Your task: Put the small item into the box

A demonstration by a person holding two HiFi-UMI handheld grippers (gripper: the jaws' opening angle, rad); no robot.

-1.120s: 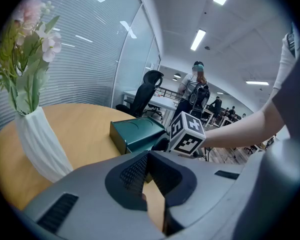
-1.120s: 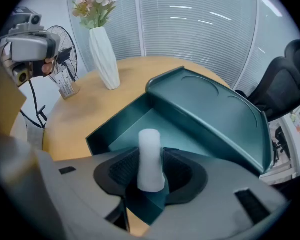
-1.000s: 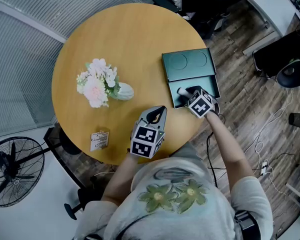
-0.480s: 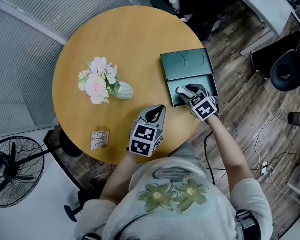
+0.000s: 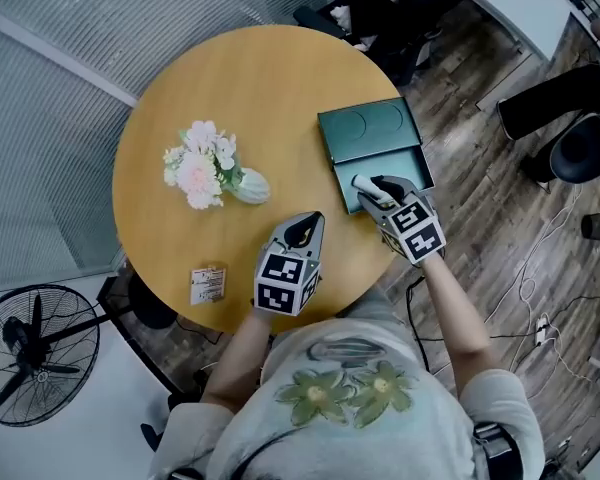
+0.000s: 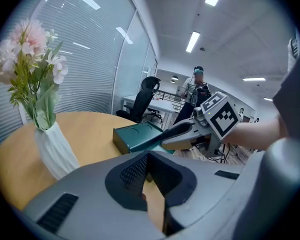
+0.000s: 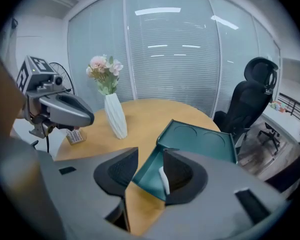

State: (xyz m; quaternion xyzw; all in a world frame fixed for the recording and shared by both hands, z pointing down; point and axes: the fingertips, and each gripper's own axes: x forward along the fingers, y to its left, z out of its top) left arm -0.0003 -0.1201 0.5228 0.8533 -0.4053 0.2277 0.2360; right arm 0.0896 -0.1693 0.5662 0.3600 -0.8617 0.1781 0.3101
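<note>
This is an office. Beyond the round light-wood tabletop (image 7: 150, 114), straight ahead of the right gripper (image 7: 149, 176), runs a floor-to-ceiling glass partition backed by white slatted blinds (image 7: 190, 59). To that gripper's right stands a black high-backed swivel office chair (image 7: 252, 91). High above and ahead of the left gripper (image 6: 149, 156), long ceiling strip lights (image 6: 193, 41) recede down an open room. A dark wood-plank floor (image 5: 480, 138) lies to the right of the right gripper, and a black pedestal fan (image 5: 35, 353) stands well to the left of the left gripper.
</note>
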